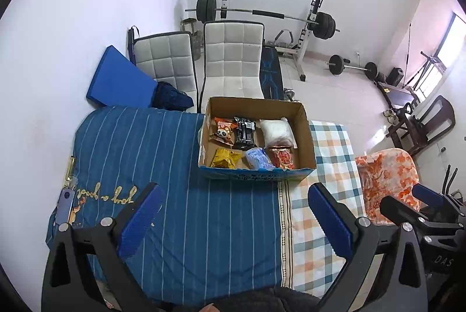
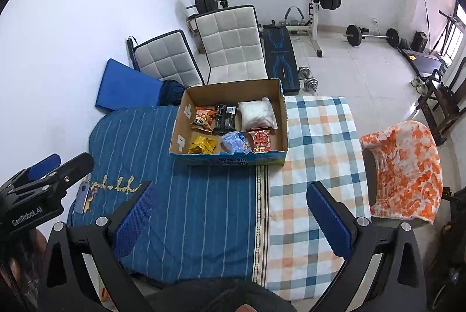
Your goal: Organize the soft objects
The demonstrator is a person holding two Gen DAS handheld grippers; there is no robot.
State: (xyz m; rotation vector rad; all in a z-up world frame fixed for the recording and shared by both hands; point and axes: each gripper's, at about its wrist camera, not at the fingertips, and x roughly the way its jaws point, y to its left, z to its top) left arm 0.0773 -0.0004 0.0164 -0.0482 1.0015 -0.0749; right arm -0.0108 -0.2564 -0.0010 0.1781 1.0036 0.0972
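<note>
A cardboard box [image 1: 304, 119] [image 2: 279, 96] stands on the cloth-covered table. In it lie soft snack packets: an orange panda bag [image 1: 224, 130] [image 2: 204, 117], a black packet [image 1: 245, 130] [image 2: 224, 114], a white bag [image 1: 276, 130] [image 2: 256, 111], a yellow packet [image 1: 225, 158] [image 2: 202, 144], a blue packet [image 1: 257, 159] [image 2: 235, 142] and a red packet [image 1: 283, 157] [image 2: 261, 139]. My left gripper [image 1: 234, 202] [image 2: 58, 166] is open and empty, above the blue striped cloth near the front. My right gripper [image 2: 231, 201] [image 1: 407, 201] is open and empty, to its right.
The table carries a blue striped cloth [image 1: 174, 166] [image 2: 174, 195] and a checked cloth [image 1: 326, 166] [image 2: 314, 151]. An orange-patterned towel [image 1: 384, 181] [image 2: 404, 166] drapes over a chair at the right. Two white chairs [image 1: 233, 55] [image 2: 230, 44], a blue mat [image 1: 119, 79] and gym weights stand behind.
</note>
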